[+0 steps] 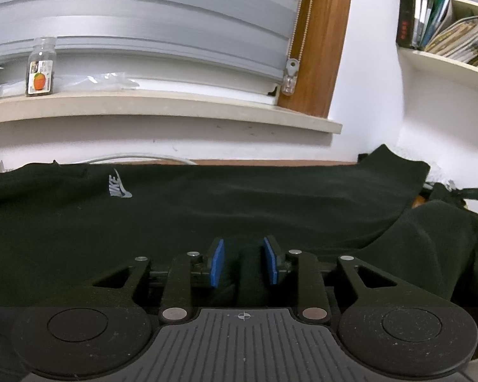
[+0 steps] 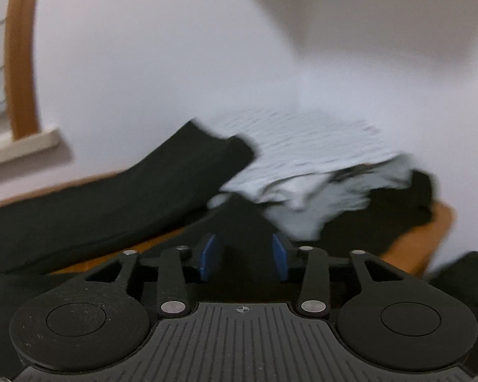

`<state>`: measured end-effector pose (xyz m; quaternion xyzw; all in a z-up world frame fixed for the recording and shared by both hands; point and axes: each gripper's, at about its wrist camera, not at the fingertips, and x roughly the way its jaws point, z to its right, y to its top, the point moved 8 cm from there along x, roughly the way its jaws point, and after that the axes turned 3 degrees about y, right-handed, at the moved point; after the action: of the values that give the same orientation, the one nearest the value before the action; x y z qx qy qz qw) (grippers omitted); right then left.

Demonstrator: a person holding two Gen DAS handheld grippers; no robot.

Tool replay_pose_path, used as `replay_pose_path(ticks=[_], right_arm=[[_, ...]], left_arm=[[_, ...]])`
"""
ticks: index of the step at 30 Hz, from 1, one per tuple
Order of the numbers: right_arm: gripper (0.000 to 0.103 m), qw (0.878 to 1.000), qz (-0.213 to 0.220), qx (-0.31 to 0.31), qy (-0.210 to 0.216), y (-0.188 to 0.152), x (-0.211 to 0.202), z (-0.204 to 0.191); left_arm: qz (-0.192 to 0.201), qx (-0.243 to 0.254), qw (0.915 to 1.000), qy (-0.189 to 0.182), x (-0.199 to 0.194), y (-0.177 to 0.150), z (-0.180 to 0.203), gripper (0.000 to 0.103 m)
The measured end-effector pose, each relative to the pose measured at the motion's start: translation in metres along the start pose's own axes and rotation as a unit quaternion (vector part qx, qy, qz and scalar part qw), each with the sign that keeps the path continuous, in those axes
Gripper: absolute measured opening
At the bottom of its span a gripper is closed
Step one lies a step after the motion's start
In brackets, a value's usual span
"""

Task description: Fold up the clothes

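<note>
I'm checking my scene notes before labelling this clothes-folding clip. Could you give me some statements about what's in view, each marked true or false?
1. The black garment bears a pale logo. True.
2. A clear bottle lies tipped over on the windowsill. False: it stands upright.
3. The wall shelf is bare. False: books fill it.
4. A grey blind hangs behind the bottle. True.

Both wrist cameras sit low and close over the black garment (image 1: 239, 210), the left facing the window sill (image 1: 162, 111) squarely, the right, blurred, angled rightward past the sill's end (image 2: 22, 146) toward the bare wall (image 2: 162, 63).
</note>
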<state>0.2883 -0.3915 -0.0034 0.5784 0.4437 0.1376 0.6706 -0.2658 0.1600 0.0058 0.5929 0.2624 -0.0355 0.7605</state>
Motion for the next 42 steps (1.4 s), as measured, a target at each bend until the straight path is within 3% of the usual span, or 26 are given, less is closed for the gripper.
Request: replay_pose_path(ticks=[4, 8, 10, 15, 18, 22, 26, 31, 32, 35, 42], right_arm=[[0.042, 0.999, 0.005, -0.026, 0.019, -0.018, -0.005, -0.018], [0.041, 0.994, 0.004, -0.047, 0.099, -0.042, -0.035, -0.035], [0.041, 0.994, -0.011, -0.066, 0.089, -0.053, -0.037, -0.031], [0.041, 0.996, -0.028, -0.069, 0.056, -0.056, -0.046, -0.009], [0.041, 0.997, -0.018, -0.067, 0.033, -0.043, -0.044, 0.0], [0.047, 0.998, 0.009, -0.055, 0.02, -0.011, -0.025, 0.007], [0.048, 0.999, 0.009, -0.04, -0.004, 0.005, -0.001, 0.015], [0.048, 0.999, -0.012, -0.034, -0.032, -0.012, 0.011, 0.025], [0.046, 0.999, -0.009, -0.025, -0.025, -0.013, 0.008, 0.028], [0.001, 1.0, -0.014, 0.0, 0.012, -0.018, -0.001, 0.032], [0.003, 0.999, -0.028, -0.023, 0.008, -0.034, -0.038, 0.043]], left_arm=[[0.002, 0.0, 1.0, -0.001, -0.002, 0.001, -0.001, 0.033], [0.002, 0.008, 1.0, -0.002, -0.007, 0.01, 0.01, 0.039], [0.006, 0.025, 0.9996, -0.007, -0.009, 0.018, 0.025, 0.05], [0.009, 0.062, 0.997, -0.046, -0.004, 0.031, 0.075, 0.06], [-0.01, 0.089, 0.9932, -0.074, 0.015, 0.025, 0.103, 0.062], [-0.04, 0.139, 0.9875, -0.063, 0.043, 0.011, 0.124, 0.062], [-0.051, 0.136, 0.9865, -0.075, 0.047, 0.001, 0.128, 0.061], [-0.058, 0.128, 0.9874, -0.073, 0.05, -0.005, 0.122, 0.063], [-0.059, 0.129, 0.9873, -0.072, 0.052, -0.005, 0.121, 0.063], [-0.059, 0.128, 0.9875, -0.07, 0.051, -0.004, 0.119, 0.065], [-0.06, 0.134, 0.9865, -0.073, 0.053, 0.001, 0.127, 0.068]])
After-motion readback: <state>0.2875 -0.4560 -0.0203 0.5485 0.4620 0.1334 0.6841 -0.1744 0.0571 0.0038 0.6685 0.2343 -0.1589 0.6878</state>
